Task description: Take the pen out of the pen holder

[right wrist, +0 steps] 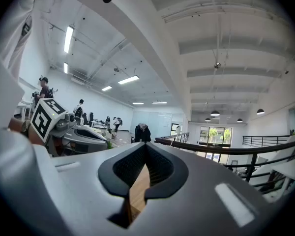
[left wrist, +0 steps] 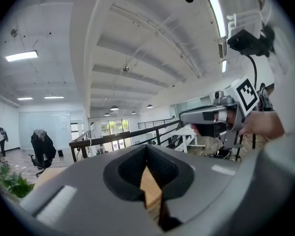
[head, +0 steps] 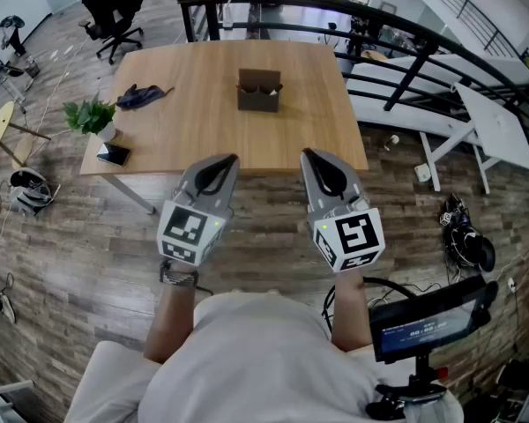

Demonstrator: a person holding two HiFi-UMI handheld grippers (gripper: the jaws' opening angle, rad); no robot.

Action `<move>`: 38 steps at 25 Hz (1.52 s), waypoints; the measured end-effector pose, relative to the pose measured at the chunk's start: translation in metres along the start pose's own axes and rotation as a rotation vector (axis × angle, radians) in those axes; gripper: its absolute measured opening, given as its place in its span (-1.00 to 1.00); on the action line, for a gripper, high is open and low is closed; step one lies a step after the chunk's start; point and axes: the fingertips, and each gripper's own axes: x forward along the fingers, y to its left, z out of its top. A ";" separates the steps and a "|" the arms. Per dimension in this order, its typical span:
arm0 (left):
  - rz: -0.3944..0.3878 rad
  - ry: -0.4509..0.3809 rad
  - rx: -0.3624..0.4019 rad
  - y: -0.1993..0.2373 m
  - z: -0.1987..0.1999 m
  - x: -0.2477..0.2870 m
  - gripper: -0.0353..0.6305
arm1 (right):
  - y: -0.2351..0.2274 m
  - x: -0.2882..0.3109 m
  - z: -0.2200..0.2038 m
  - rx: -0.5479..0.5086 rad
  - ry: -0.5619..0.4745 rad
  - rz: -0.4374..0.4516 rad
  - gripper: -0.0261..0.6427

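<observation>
Indoor hall, bright and even throughout. Head view: sharp at centre. The pale wooden square table (head: 203, 126) is flatly lit, with only a soft shadow under its near edge. The black metal railing (head: 353, 16) bows with the lens curve.

Both gripper views: heavy fisheye, black corners. A long white ceiling strip light (left wrist: 218, 18) burns to glare in my left gripper view, and a second tube light (right wrist: 68, 38) does the same in the right one. The far glass windows (right wrist: 214, 134) are overexposed.

My grey plastic left gripper (left wrist: 146, 149) and right gripper (right wrist: 146, 147) loom close and soft, out of focus. The background is crisper.
</observation>
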 end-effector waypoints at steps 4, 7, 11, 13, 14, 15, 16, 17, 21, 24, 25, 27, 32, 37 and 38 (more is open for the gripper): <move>0.002 -0.002 -0.008 0.001 0.001 0.002 -0.90 | 0.000 -0.002 0.013 -0.016 -0.085 0.010 -0.92; -0.003 -0.009 -0.019 -0.001 0.001 0.004 -0.90 | 0.002 -0.005 0.019 -0.007 -0.123 0.029 -0.92; -0.007 -0.007 -0.027 -0.004 -0.002 0.006 -0.90 | 0.004 -0.004 0.014 0.028 -0.104 0.085 -0.92; -0.009 0.001 -0.025 -0.007 -0.005 0.007 -0.90 | 0.004 -0.003 0.008 0.016 -0.082 0.091 -0.92; -0.012 0.003 -0.024 -0.009 -0.005 0.008 -0.90 | 0.004 -0.002 0.006 0.009 -0.073 0.090 -0.92; -0.014 0.003 -0.023 -0.012 -0.004 0.009 -0.90 | 0.003 -0.003 0.004 0.001 -0.068 0.086 -0.92; -0.016 0.002 -0.022 -0.014 -0.003 0.010 -0.90 | 0.002 -0.003 0.002 -0.006 -0.067 0.077 -0.92; -0.017 0.002 -0.022 -0.016 -0.003 0.011 -0.90 | 0.000 -0.003 0.002 -0.012 -0.068 0.068 -0.92; -0.015 0.011 -0.031 -0.023 -0.007 0.014 -0.90 | -0.003 -0.006 -0.002 -0.023 -0.066 0.072 -0.92; -0.010 0.012 -0.030 -0.030 -0.007 0.017 -0.90 | -0.001 -0.011 -0.006 -0.022 -0.058 0.124 -0.92; -0.009 0.014 -0.029 -0.033 -0.006 0.018 -0.90 | -0.001 -0.013 -0.007 -0.020 -0.059 0.140 -0.92; -0.004 0.016 -0.028 -0.039 -0.006 0.019 -0.90 | -0.002 -0.018 -0.009 -0.011 -0.066 0.160 -0.92; 0.011 0.036 -0.028 -0.051 -0.012 0.021 -0.90 | -0.007 -0.028 -0.013 -0.011 -0.075 0.172 -0.92; 0.016 0.044 -0.037 -0.066 -0.011 0.019 -0.90 | -0.014 -0.039 -0.014 0.005 -0.084 0.189 -0.92; 0.015 0.050 -0.039 -0.070 -0.012 0.018 -0.90 | -0.014 -0.041 -0.015 0.012 -0.086 0.194 -0.92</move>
